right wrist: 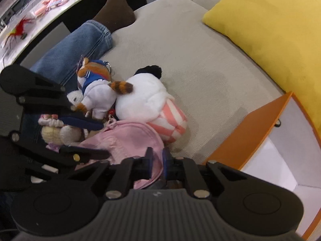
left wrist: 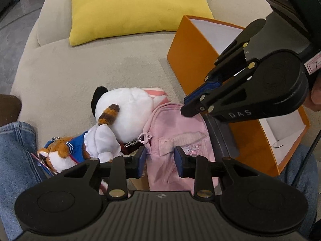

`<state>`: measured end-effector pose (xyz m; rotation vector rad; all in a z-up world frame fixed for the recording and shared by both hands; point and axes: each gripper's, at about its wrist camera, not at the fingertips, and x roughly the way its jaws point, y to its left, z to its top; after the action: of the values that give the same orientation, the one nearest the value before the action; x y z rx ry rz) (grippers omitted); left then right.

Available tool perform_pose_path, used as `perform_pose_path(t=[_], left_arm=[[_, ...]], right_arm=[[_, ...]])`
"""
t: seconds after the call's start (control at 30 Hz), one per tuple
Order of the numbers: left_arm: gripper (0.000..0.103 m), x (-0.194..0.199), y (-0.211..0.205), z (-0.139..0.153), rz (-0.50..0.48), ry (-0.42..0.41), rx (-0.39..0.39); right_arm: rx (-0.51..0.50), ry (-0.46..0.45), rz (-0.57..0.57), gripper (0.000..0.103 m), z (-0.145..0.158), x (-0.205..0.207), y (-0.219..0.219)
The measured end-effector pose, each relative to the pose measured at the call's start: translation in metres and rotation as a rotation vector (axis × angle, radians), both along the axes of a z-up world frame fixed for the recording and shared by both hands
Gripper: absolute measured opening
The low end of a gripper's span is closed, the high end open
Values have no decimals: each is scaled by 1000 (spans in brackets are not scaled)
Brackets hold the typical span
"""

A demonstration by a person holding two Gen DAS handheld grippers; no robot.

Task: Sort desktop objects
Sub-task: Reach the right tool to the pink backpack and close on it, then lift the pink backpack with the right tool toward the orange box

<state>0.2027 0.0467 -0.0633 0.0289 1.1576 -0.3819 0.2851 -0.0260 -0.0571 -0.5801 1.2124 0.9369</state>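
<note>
The pink backpack lies on the beige sofa seat against the person's lap, with the orange box standing open just beside it on the right. It is a small fabric bag, so it should be light, limp and quick to fold or sag wherever it is unsupported; nothing about it looks fragile or slippery.

The right tongs are drawn narrow and appear to pinch the bag's top edge, pink cloth bunched between the blue pads. The left tongs stand partly open over the lower front of the bag, one pad on each side of the little front pocket, not clearly gripping anything.

A pinch on a seam, the top loop or the zipper edge should hold better than flat cloth, which would slide out. A bead chain at the zipper pull seems to link to the plush pile: the white plush with a black ear and the fox doll in blue lie touching the bag, so they may drag along when it is lifted
</note>
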Motion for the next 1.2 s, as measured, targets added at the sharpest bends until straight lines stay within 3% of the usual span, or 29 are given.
perform_pose_path(t=[0.33,0.43,0.53,0.63,0.77,0.83,0.87,1.0,1.2], left_arm=[[35,-34,2,28,18,-98,53],[50,-46,0,41,17,-137,65],[50,-49,-4,45,23,-145,94],[50,-39,-3,39,41,-100,49],[51,-25,-3,28,27,-77,49],[51,-15,-2,22,19,-57,43],[50,-11,-1,20,17,-47,42],[50,8,3,5,-7,6,29],[30,13,7,-10,-41,34,-5]], right_arm=[[138,-28,3,0,49,-44,-20],[132,-73,56,0,54,-74,-19],[116,-82,57,0,51,-81,-17],[76,-97,57,8,42,-71,-16],[37,-84,58,12,31,-46,-12],[19,-53,92,32,26,-32,-6],[9,-49,108,36,23,-27,-3],[-37,-2,165,37,9,-3,13],[-72,130,237,40,-12,22,29]])
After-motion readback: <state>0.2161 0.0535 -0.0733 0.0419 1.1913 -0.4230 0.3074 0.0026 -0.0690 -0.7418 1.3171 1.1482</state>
